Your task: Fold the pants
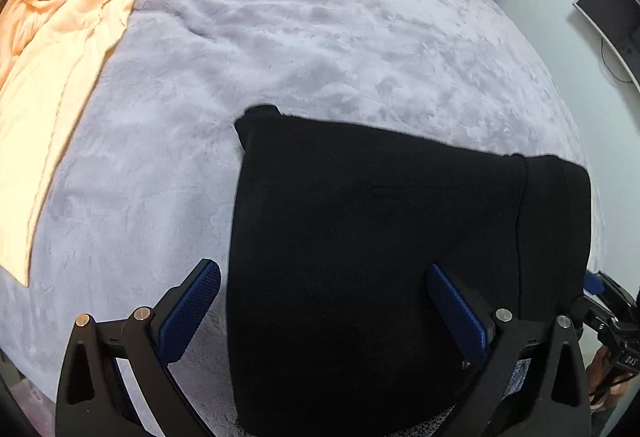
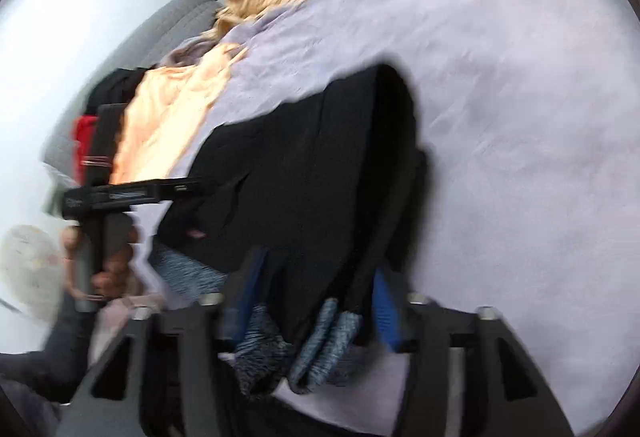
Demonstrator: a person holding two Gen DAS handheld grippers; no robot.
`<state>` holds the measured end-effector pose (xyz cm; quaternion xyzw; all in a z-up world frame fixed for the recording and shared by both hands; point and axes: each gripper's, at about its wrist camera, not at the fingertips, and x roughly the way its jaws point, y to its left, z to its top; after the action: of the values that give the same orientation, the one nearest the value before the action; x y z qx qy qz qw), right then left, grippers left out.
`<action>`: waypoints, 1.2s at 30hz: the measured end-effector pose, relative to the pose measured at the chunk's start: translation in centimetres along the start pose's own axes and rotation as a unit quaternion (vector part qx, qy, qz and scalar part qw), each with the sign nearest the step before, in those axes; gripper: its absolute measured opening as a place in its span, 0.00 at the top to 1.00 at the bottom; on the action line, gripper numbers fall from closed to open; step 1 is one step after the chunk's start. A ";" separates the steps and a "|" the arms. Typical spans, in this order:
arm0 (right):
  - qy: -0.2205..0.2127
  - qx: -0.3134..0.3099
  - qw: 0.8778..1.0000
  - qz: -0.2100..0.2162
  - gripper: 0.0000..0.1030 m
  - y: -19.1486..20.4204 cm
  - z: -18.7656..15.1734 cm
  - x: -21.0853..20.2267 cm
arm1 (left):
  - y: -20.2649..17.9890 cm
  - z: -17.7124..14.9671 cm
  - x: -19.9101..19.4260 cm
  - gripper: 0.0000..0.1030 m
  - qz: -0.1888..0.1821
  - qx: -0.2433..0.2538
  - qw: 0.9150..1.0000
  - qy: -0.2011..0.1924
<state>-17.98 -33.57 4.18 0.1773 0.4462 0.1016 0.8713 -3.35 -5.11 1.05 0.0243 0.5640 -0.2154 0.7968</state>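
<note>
The black pants [image 1: 380, 237] are lying folded into a compact block on the lavender bed cover [image 1: 280, 49], near its front edge. The left hand-held gripper [image 1: 324, 309] is hovering released, its blue fingers [image 1: 192, 313] standing wide apart over the left edge of the pants. The right hand-held gripper [image 2: 316, 301] is grasping a bunched part of the pants, though this view is blurred. An orange garment [image 1: 52, 77] is lying at the left side of the bed.
</note>
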 end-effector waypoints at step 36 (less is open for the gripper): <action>0.041 -0.130 0.985 -0.107 0.04 5.1 -4.1 5.1 | 0.7 -4.8 -1.5 0.00 0.027 0.062 0.996 -0.065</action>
<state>-18.46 -26.27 0.27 0.0088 0.4813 0.0720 0.8736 -7.79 -2.62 0.53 0.0747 0.4957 -0.2295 0.8343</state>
